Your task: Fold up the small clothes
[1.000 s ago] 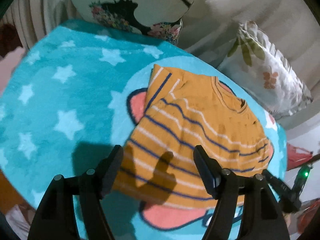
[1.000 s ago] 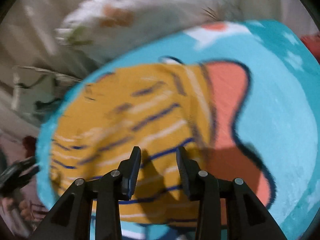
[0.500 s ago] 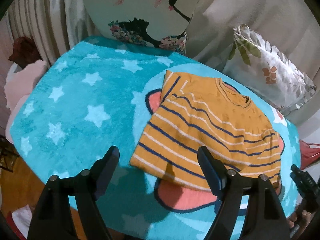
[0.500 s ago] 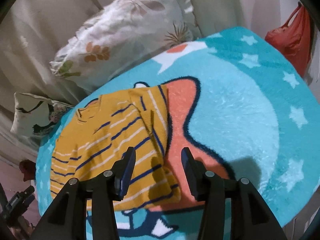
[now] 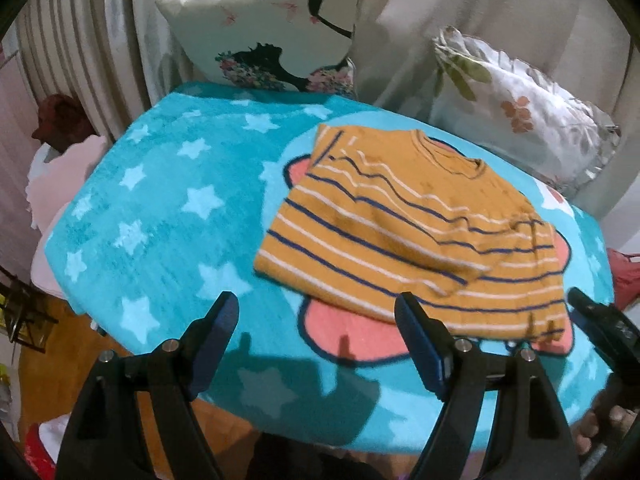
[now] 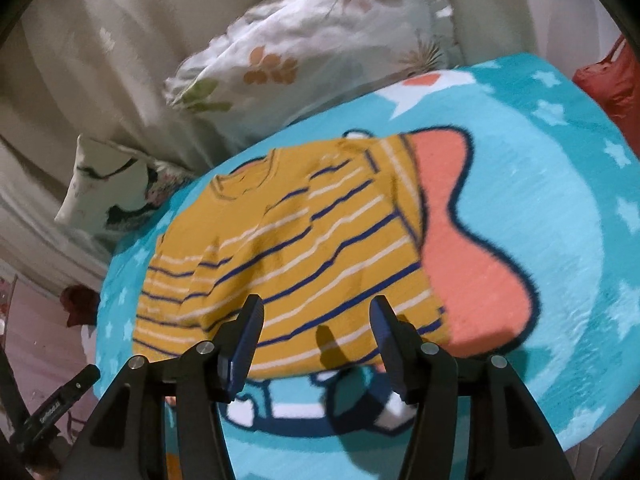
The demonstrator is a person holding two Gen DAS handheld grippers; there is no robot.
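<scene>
The shirt (image 5: pixel 416 224), orange with blue and white stripes, lies partly folded on the blue star blanket (image 5: pixel 160 200), its sides turned in over the body, and neither pair of tongs touches it. The left gripper (image 5: pixel 316 340) hangs above the near edge of the blanket with its jaws spread wide and nothing between them; the shirt's near left corner lies just beyond its fingertips. The right gripper (image 6: pixel 316 340) hovers over the shirt's near hem (image 6: pixel 304 356), its jaws opening and empty, casting a shadow on the cloth below. The shirt sits on the right half of the blanket, over a pink cartoon shape (image 6: pixel 472 264) outlined in dark blue, with its collar (image 5: pixel 452 160) toward the far side. Beyond the blanket's far edge two pillows lean against a pale draped cloth (image 5: pixel 500 8): one with a black figure and flowers (image 5: pixel 272 36) at the far left, one white with leaves (image 5: pixel 520 112) at the far right. A red bag (image 6: pixel 616 88) shows at the right edge of the right wrist view.
</scene>
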